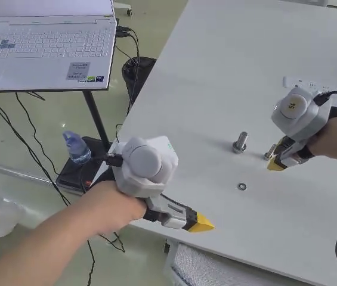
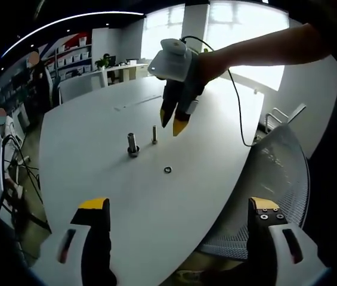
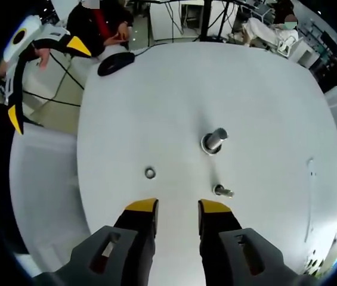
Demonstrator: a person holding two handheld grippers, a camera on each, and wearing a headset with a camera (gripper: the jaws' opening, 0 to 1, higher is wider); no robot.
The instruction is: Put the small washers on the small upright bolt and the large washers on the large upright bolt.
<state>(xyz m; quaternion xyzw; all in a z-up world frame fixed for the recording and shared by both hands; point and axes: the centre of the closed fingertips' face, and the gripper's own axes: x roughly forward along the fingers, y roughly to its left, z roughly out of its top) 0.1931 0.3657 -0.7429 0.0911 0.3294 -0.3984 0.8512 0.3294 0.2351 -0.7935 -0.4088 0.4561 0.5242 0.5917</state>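
White bench [image 1: 216, 71] with two bolts standing upright near the middle. In the head view the large upright bolt [image 3: 214, 140] is left of the small upright bolt [image 3: 222, 191]; they are near each other, not touching. There is a ring at the large upright bolt's base, but I cannot tell whether it is a washer or the bolt head. One washer [image 1: 242, 186] lies flat on the bench, on the near side of the bolts and apart from both; too small to tell which size it is.

Right hand-held gripper [image 3: 178, 207] hangs over the bench just beside the small upright bolt, tips down, jaws at a narrow gap with nothing between them. Left hand-held gripper [image 2: 179, 205] is at the near bench edge, well apart from the bolts and washer, jaws wide and empty.

Off the bench there is a laptop [image 1: 46, 50] on a stand, with a water bottle [image 1: 77, 148] below it and cables on the floor.
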